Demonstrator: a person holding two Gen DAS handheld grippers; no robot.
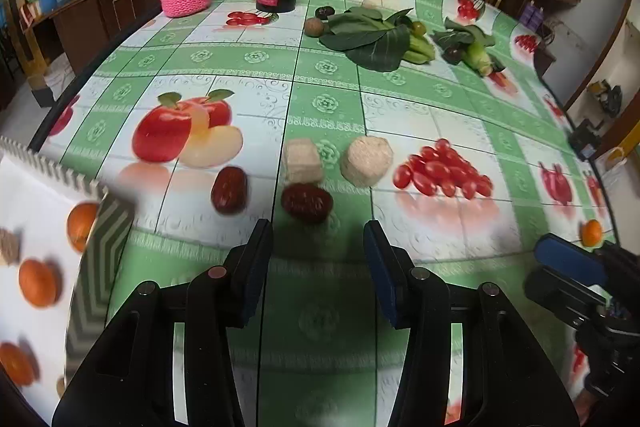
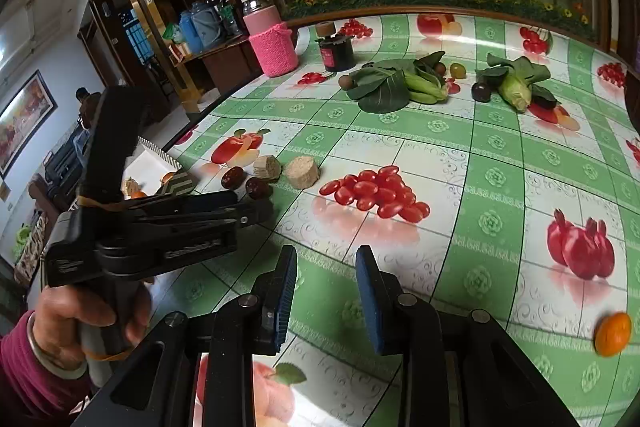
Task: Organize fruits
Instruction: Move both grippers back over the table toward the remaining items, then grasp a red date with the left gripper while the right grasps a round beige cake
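Fruit-sorting scene on a printed tablecloth point(image 1: 320, 99). The left gripper point(image 1: 318, 239), jaws apart and empty, hovers just short of two red dates point(image 1: 307, 203) lying beside two tan blocks point(image 1: 366, 161), placing it for a likely pick. At its left a white tray point(image 1: 36, 195) already holds oranges point(image 1: 38, 282), apparently the collecting place. The right gripper point(image 2: 326, 267), jaws parted and empty, points at bare cloth; a loose orange point(image 2: 613, 333) lies to its right, well apart from the tray.

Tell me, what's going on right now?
Both tools open, empty. Left tool hovering by a red date; right tool over bare tablecloth. Small orange loose at right. Nothing blocking.
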